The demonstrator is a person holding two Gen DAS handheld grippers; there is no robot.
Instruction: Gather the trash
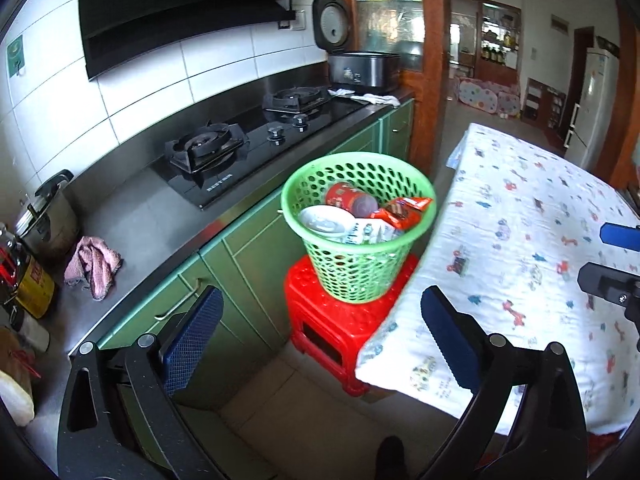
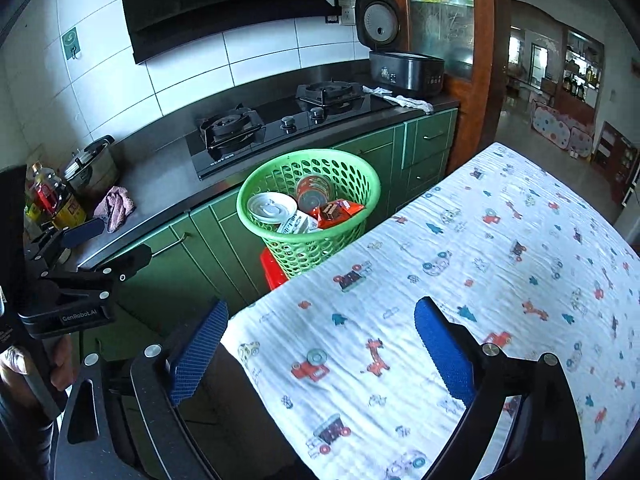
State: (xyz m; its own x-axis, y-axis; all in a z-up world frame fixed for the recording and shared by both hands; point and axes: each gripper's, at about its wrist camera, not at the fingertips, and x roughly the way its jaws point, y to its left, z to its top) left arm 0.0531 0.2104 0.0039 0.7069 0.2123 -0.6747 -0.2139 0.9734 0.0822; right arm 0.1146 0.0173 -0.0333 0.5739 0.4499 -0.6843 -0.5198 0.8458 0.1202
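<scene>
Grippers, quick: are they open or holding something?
Left gripper: open, holding nothing.
Right gripper: open, holding nothing.

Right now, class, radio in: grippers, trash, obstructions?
Left gripper and right gripper open, empty. Trash in green basket on red stool. Table bare; nothing obstructing.

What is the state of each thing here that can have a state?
Left gripper: open, holds nothing.
Right gripper: open, holds nothing.
Green basket: upright on the red stool, holds trash.
Red can: lying in the basket.
Rice cooker: lid up.
Stove: no flame visible.
Pink cloth: crumpled on the counter.
Table: covered with a printed cloth.
</scene>
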